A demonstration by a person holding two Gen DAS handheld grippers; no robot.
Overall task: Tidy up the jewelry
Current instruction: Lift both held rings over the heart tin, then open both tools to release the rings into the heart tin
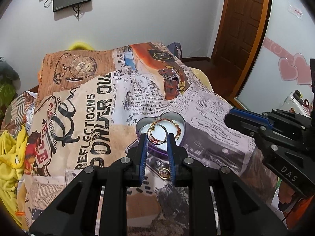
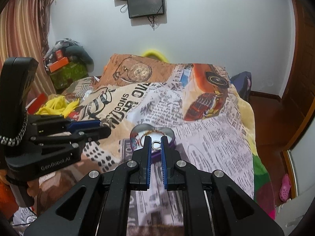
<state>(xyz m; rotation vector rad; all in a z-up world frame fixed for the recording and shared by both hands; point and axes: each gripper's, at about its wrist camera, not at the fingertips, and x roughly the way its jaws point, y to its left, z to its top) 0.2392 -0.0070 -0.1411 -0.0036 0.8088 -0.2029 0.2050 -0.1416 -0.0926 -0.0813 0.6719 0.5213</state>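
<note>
A heart-shaped tin (image 1: 180,121) with a white inside sits on the printed cloth; it also shows in the right wrist view (image 2: 170,134). A red and gold bracelet (image 1: 178,128) lies in it. My left gripper (image 1: 157,137) is shut on a thin bangle (image 1: 164,126) over the tin. My right gripper (image 2: 156,144) is shut on a small silver ring (image 2: 156,145) above the tin's near edge. A gold ring (image 1: 164,172) and a sparkly stud (image 1: 159,163) lie on the cloth just in front of the tin.
The printed newspaper-style cloth (image 1: 94,118) covers a bed. Yellow fabric (image 1: 9,157) lies at its left. A wooden door (image 1: 246,29) stands at the right, a clutter pile (image 2: 67,66) at the far left, and screens (image 2: 145,4) hang on the wall.
</note>
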